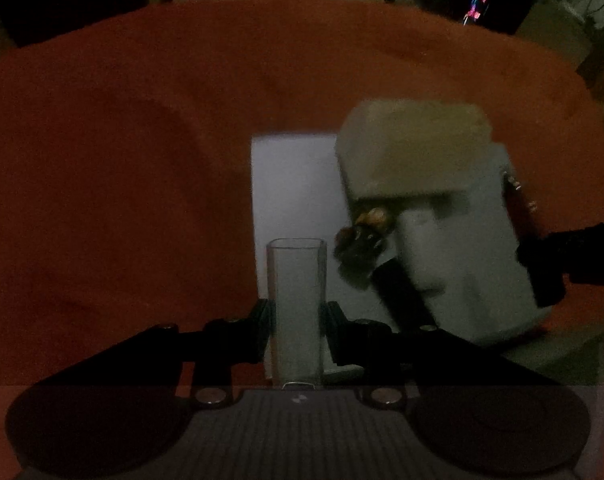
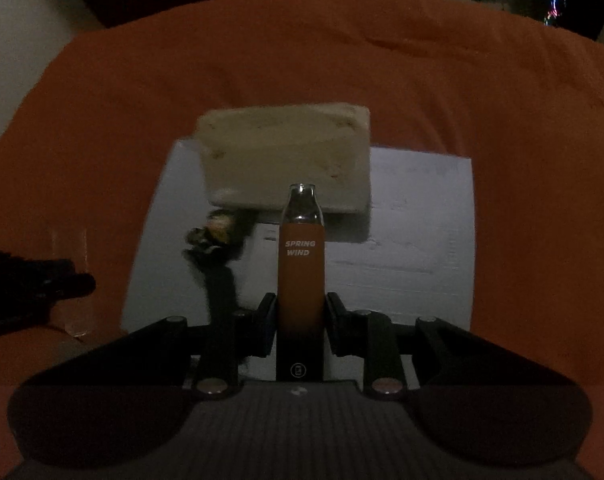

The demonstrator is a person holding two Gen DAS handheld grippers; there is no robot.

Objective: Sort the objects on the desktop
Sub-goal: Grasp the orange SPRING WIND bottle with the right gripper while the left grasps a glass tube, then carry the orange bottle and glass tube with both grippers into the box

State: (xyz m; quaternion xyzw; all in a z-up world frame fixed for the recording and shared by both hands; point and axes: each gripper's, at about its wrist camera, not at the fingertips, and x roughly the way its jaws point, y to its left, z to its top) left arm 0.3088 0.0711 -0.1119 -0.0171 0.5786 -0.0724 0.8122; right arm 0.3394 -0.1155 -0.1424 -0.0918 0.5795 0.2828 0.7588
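Note:
The scene is dim. My left gripper (image 1: 297,330) is shut on a clear rectangular tube (image 1: 297,300), held upright over the white box's left edge. My right gripper (image 2: 300,330) is shut on an orange "SPRING WIND" vape-like device (image 2: 300,272) with a clear tip, held above the white box (image 2: 414,240). A cream foam block (image 2: 289,152) rests on the box's far side. A dark tasselled trinket (image 2: 217,236) lies on the box; it also shows in the left wrist view (image 1: 362,240). The right gripper shows at the right of the left wrist view (image 1: 550,264).
An orange cloth (image 1: 121,160) covers the table. The white box shows in the left wrist view (image 1: 289,184) with the foam block (image 1: 414,144) on it. The left gripper's dark fingers (image 2: 41,284) and the clear tube (image 2: 71,280) sit at the left of the right wrist view. Dark furniture stands beyond the table.

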